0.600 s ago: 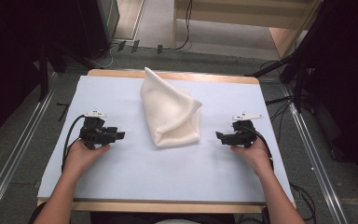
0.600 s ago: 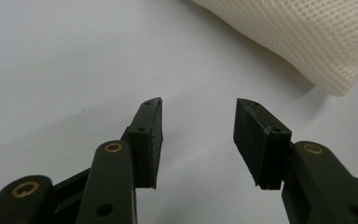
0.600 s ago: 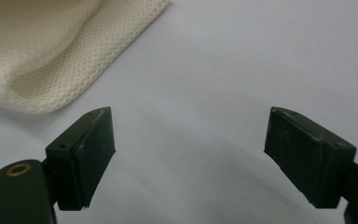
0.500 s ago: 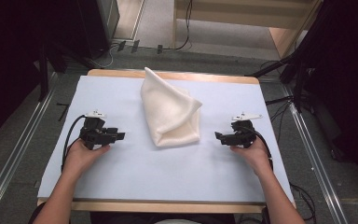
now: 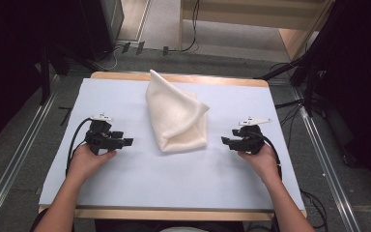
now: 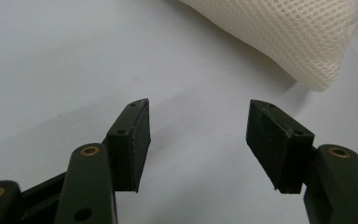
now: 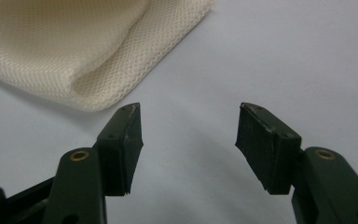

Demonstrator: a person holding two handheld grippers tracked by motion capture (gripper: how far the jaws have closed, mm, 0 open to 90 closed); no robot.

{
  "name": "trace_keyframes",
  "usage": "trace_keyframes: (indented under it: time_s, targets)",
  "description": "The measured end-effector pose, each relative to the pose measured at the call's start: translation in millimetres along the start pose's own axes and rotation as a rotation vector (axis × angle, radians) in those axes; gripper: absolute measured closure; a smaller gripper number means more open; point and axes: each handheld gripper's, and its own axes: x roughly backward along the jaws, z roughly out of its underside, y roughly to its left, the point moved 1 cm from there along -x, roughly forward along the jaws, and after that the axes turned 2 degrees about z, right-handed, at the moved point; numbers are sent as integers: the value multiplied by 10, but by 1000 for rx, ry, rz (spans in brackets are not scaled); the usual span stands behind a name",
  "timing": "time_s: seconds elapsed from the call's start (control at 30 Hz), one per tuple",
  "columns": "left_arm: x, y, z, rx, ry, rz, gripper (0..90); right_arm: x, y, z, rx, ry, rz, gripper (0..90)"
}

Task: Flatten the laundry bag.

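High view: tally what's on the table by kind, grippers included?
Cloth, cream mesh: 1
Sheet, pale, covering the table: 1
Grippers, black, jaws open, each held in a hand: 2 (left gripper, right gripper)
Total: 4

A cream mesh cloth (image 5: 176, 113), loosely folded into a rough triangle, lies flat on the pale table (image 5: 125, 183). It sits between the two sets of fingers, apart from both: its rounded lower corner lies ahead of the left fingers (image 6: 130, 140), its folded edge just beyond the right fingers (image 7: 121, 144).
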Motion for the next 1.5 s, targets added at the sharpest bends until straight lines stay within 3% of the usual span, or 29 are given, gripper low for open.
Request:
trace_keyframes:
  time_s: [0.47, 0.8, 1.13, 1.27, 1.5]
  targets:
    - [13, -15, -52, 18, -20, 12, 304, 8, -3, 27, -7, 22, -9, 439]
    - [-7, -20, -77, 4, 11, 24, 275, 38, 19, 26, -14, 21, -15, 458]
    - [-20, -28, -88, 15, 43, 14, 305, 56, 29, -1, -53, 24, -35, 507]
    - [-6, -37, -91, 17, 41, 21, 322, 83, 41, -24, -54, 17, -38, 521]
    - [17, -31, -93, 22, 53, -6, 343, 110, 62, -102, -42, 13, -35, 577]
